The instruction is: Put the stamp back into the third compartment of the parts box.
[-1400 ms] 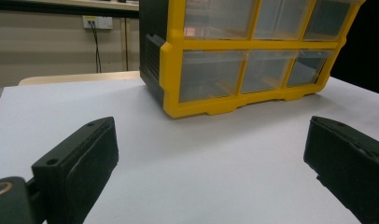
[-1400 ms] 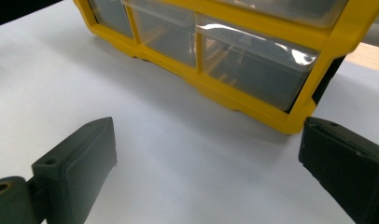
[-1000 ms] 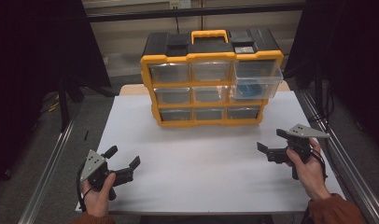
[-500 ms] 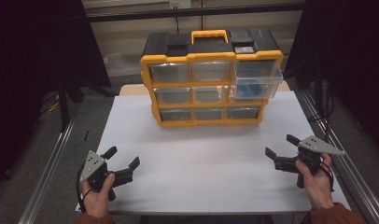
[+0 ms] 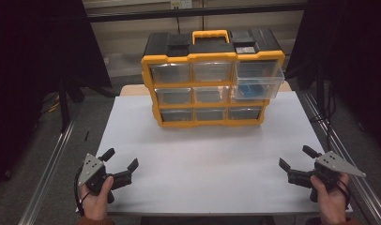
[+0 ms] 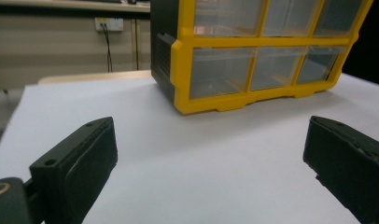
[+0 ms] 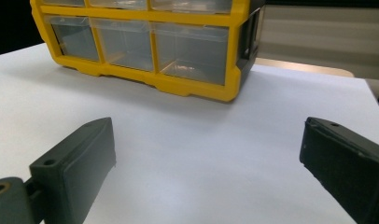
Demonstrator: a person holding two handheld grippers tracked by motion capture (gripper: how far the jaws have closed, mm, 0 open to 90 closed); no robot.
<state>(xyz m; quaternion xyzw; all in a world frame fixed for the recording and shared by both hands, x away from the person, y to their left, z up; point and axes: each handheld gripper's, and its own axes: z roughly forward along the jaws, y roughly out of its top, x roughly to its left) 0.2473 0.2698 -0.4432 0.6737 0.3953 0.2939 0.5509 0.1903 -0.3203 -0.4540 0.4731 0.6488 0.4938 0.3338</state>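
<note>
A yellow and black drawer organizer (image 5: 212, 79) with clear drawers stands at the back of the white table (image 5: 212, 159). Its top right drawer (image 5: 259, 79) is pulled out, and something blue (image 5: 248, 90) shows just beneath it. My left gripper (image 5: 120, 158) rests open near the front left corner, with nothing between its jaws. At the front right, my right gripper (image 5: 296, 157) is open and empty too. The organizer's lower drawers (image 6: 262, 70) show ahead in the left gripper view, and its bottom row (image 7: 145, 44) in the right gripper view.
Metal rails run along the table's left side (image 5: 52, 164) and right side (image 5: 339, 145). A beige wall with a power outlet (image 6: 108, 23) lies behind the table. Dark curtains hang at both sides.
My right gripper has drawn back toward the front right edge of the table and lowered. The left gripper has stayed where it was.
</note>
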